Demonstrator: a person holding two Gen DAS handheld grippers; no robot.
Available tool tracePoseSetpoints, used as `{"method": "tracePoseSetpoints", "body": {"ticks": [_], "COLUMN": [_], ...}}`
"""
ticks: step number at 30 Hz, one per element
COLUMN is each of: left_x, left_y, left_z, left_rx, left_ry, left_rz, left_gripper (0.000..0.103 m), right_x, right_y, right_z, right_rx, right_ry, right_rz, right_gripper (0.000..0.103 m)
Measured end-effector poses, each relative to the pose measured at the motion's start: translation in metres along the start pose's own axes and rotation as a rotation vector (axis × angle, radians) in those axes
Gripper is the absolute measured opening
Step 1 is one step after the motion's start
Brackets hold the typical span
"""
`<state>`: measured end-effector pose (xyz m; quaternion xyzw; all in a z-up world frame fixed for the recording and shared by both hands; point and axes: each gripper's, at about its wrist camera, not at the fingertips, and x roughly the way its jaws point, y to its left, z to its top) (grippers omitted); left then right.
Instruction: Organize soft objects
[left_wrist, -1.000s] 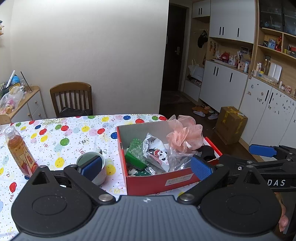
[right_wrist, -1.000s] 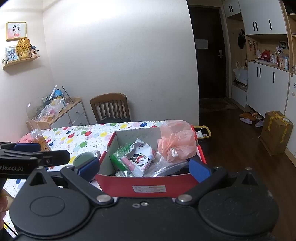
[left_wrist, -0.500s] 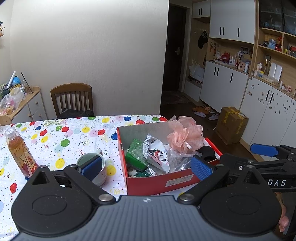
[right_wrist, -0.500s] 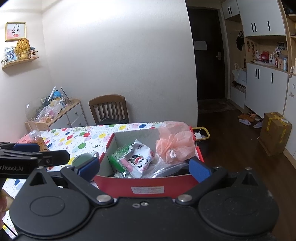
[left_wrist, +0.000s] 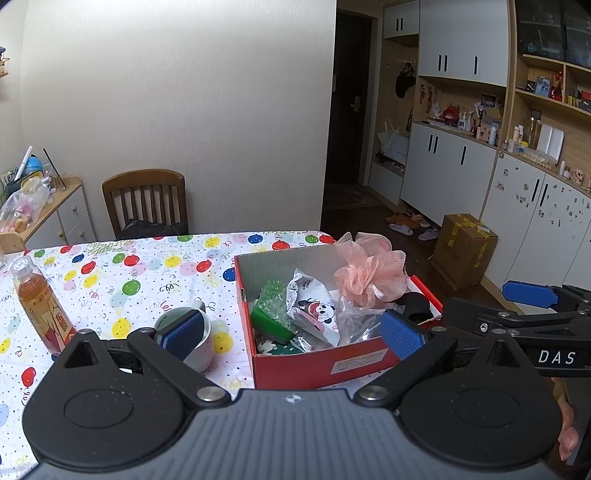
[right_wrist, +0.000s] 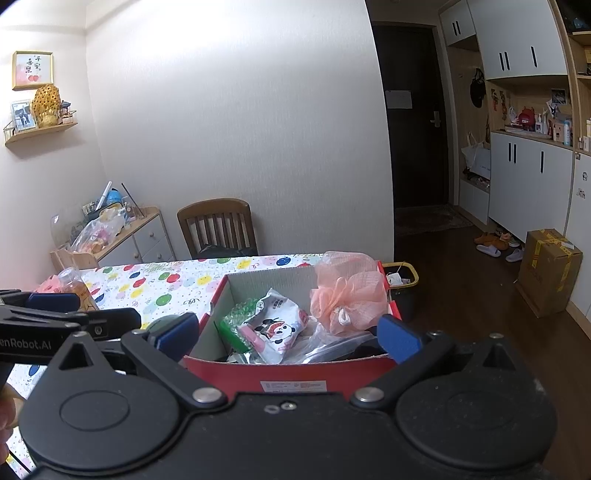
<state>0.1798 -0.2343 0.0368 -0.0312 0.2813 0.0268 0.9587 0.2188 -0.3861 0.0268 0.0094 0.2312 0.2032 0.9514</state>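
Blue rubber pads are capping both claws, and both are standing wide apart with nothing between them. The left claw (left_wrist: 291, 332) is hovering at the near edge of the desk (left_wrist: 110, 280), its left pad in front of a white mug (left_wrist: 192, 339) and its right pad in front of the near right corner of a red cardboard box (left_wrist: 321, 365). The right claw (right_wrist: 288, 334) is hovering just near the same box (right_wrist: 288, 373), looking over its near wall, with the box filling the gap between its pads. Each claw is showing at the edge of the other's view.

Inside the box, a pink mesh bath sponge (left_wrist: 369, 277) is sitting at the far right, rising above the rim. Just left of it a white snack bag with a panda picture (left_wrist: 314, 310) is leaning against a green bubbly packet (left_wrist: 273, 302). A clear plastic bag (left_wrist: 354, 321) is lying in front of the sponge, and something black is tucked in the right corner; I cannot tell what it is.

On the dotted tablecloth, left of the mug, a bottle of amber drink (left_wrist: 40, 299) is standing upright. A wooden chair (left_wrist: 144, 203) is standing at the far side of the desk against the wall. On the floor to the right, a brown carton (left_wrist: 465, 251) is sitting near the white cupboards.
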Motion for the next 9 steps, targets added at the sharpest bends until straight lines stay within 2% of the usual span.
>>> {"method": "tracePoseSetpoints", "body": {"ticks": [9], "left_x": [0.0025], "left_y": [-0.0013], "left_z": [-0.0044], "left_rx": [-0.009], "left_ry": [0.013], "left_rz": [0.007], "left_gripper": [0.102], "right_x": [0.0005], "right_y": [0.0017], "right_z": [-0.0001], "right_rx": [0.007], "right_ry": [0.001], "right_rz": [0.000], "right_gripper": [0.103]}}
